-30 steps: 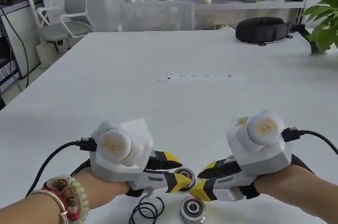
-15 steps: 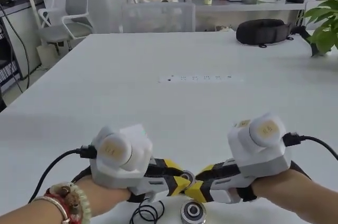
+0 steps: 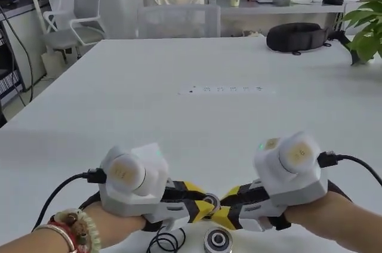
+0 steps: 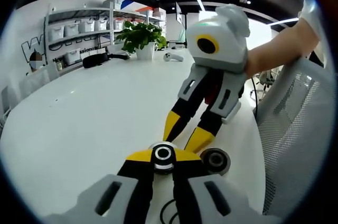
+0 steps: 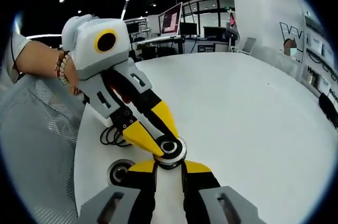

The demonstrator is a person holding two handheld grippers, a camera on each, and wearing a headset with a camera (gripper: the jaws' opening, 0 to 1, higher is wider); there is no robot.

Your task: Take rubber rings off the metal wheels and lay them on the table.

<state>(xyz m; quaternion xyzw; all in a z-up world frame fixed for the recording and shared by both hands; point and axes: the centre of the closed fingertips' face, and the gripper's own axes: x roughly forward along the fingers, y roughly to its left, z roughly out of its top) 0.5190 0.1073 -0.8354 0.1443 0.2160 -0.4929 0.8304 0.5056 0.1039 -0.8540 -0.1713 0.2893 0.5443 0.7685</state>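
A small metal wheel (image 3: 210, 200) hangs just above the white table (image 3: 197, 122), between the tips of both grippers. My left gripper (image 3: 200, 206) is shut on it from the left. In the left gripper view the wheel (image 4: 162, 154) sits between its yellow tips. My right gripper (image 3: 224, 206) comes from the right, its tips closed against the same wheel (image 5: 170, 150). A second wheel (image 3: 218, 241) lies flat on the table below them. Several black rubber rings (image 3: 166, 242) lie in a loose pile beside it.
A flush socket strip (image 3: 230, 88) sits mid-table. A black bag (image 3: 296, 33) and a green plant (image 3: 365, 26) are at the far right. A person sits behind a mesh chair (image 3: 178, 20) at the far end. Cables trail from both grippers.
Both grippers have sunk a little toward the table and their tips have drawn tighter together around the held wheel. The loose wheel and the rings have stayed in place.
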